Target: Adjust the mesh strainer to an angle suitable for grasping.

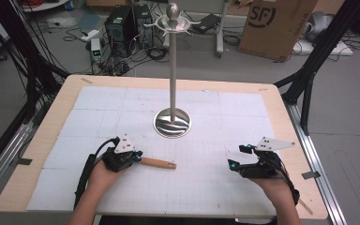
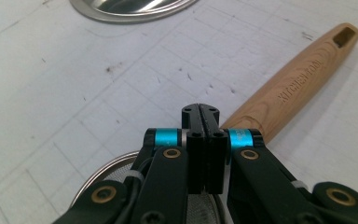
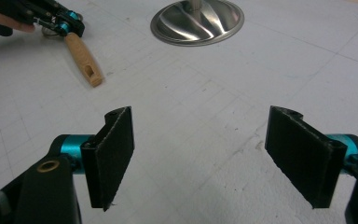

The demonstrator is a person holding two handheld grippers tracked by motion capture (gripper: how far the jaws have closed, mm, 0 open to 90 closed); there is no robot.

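Note:
A small strainer lies on the white mat, its wooden handle (image 1: 158,163) (image 2: 289,95) pointing right and its metal rim (image 2: 102,170) and mesh under my left gripper (image 1: 138,157) (image 2: 200,114). That gripper's jaws are pressed together right where the handle meets the bowl; I cannot tell if the thin neck is pinched between them. The right gripper view has the same gripper (image 3: 72,27) at the handle (image 3: 84,56). My right gripper (image 1: 238,156) (image 3: 209,154) rests low at the mat's right side, open wide, with nothing between its pads.
A tall metal hook stand (image 1: 172,70) rises from a round steel base (image 1: 172,123) (image 3: 196,21) at the mat's centre, behind both grippers. The wooden table edge (image 1: 42,136) frames the mat. Computers, cables and a cardboard box (image 1: 274,26) sit on the floor beyond.

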